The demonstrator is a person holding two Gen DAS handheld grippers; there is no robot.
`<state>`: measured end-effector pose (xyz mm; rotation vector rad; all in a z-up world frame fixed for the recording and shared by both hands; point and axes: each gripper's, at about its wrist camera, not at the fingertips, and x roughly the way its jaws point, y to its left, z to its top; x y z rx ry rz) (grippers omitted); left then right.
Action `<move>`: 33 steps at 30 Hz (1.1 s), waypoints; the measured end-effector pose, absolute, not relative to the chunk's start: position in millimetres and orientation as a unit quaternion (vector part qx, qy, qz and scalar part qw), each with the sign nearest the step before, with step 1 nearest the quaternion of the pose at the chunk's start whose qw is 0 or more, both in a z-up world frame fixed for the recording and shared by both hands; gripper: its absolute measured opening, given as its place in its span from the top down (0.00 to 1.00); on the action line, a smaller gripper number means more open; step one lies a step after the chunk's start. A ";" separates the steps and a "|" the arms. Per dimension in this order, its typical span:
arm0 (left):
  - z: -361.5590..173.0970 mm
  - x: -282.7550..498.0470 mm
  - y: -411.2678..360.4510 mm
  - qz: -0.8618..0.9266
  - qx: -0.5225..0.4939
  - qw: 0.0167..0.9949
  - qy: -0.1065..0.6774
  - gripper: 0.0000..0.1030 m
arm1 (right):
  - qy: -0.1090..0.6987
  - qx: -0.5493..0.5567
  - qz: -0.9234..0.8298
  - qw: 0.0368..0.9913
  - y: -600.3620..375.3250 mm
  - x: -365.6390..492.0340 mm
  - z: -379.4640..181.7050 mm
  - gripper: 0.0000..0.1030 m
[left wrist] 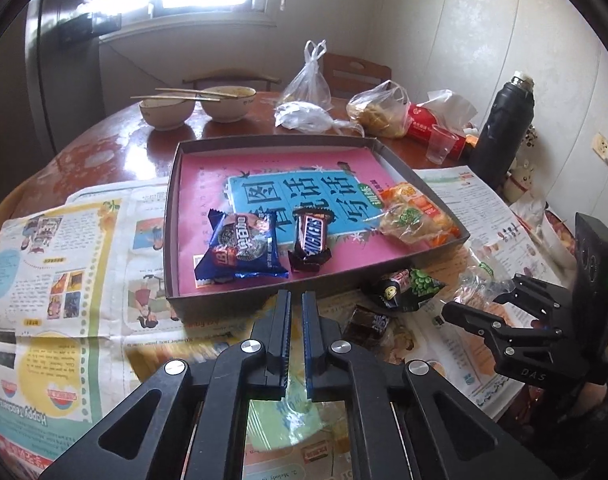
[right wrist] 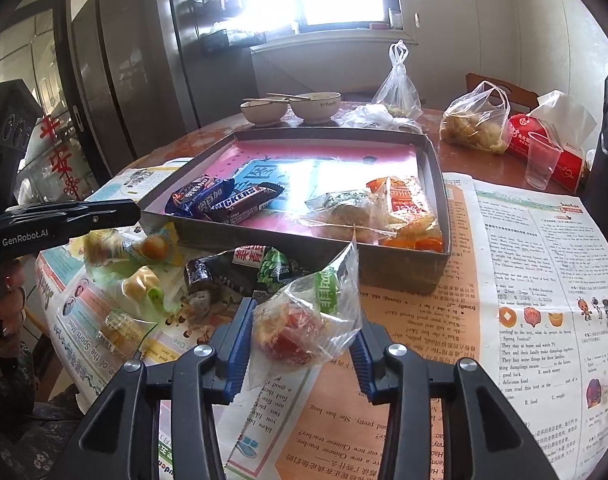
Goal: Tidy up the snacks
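A dark tray lined with a pink book holds a blue Oreo packet, a Snickers bar and orange and clear packets. My left gripper hovers at the tray's near wall, shut; a blurred clear packet of yellow snack hangs under it, mostly hidden in its own view. My right gripper is shut on a clear packet with red filling and a green label. A green pea packet and a dark candy lie loose on the newspaper.
Newspaper covers the near half of the round wooden table. Behind the tray stand two bowls with chopsticks, plastic bags, a red tissue pack, a plastic cup and a black flask. More clear candy packets lie front left.
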<state>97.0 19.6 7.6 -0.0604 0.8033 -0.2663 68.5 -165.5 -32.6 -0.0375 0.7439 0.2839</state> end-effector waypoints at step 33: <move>-38.5 113.1 41.0 -0.118 0.066 0.879 0.456 0.49 | 0.368 -0.008 0.144 0.919 -164.4 71.0 -36.3 0.57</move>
